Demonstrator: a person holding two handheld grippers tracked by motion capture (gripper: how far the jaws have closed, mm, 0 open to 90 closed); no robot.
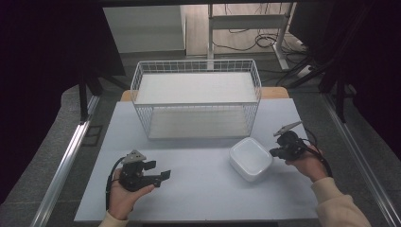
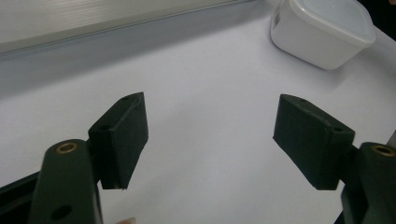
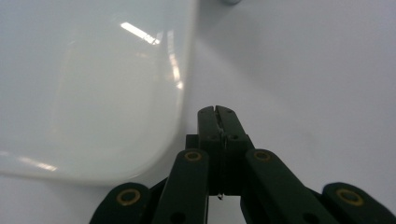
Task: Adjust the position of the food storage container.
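A person sits at a pale grey desk (image 1: 198, 189) with a tool in each hand, both forearms coming in from the near edge. The left tool (image 1: 158, 172) hovers over the near left part of the desk, gripped in the left hand (image 1: 124, 196), and its jaws stand spread wide with nothing between them; in the left gripper view the two black pads (image 2: 122, 137) frame bare desk surface, and a white lidded container (image 2: 322, 30) sits farther off toward the upper right. From above, that same white container (image 1: 250, 158), square with rounded corners and its lid on, rests on the desk right of centre, just in front of a white wire basket (image 1: 196, 97) that stands at the far middle of the desk, a flat white panel lying across its top and another at its floor. The right tool (image 1: 275, 152) is held in the right hand (image 1: 307, 163) just beside the container's right edge, a cable trailing back over the wrist and a cream sleeve (image 1: 338, 203) showing lower down. Its jaws are pressed together with nothing caught in them; the right gripper view shows the closed tips over the desk, right next to the container's glossy rounded corner, though I cannot tell whether they touch it.
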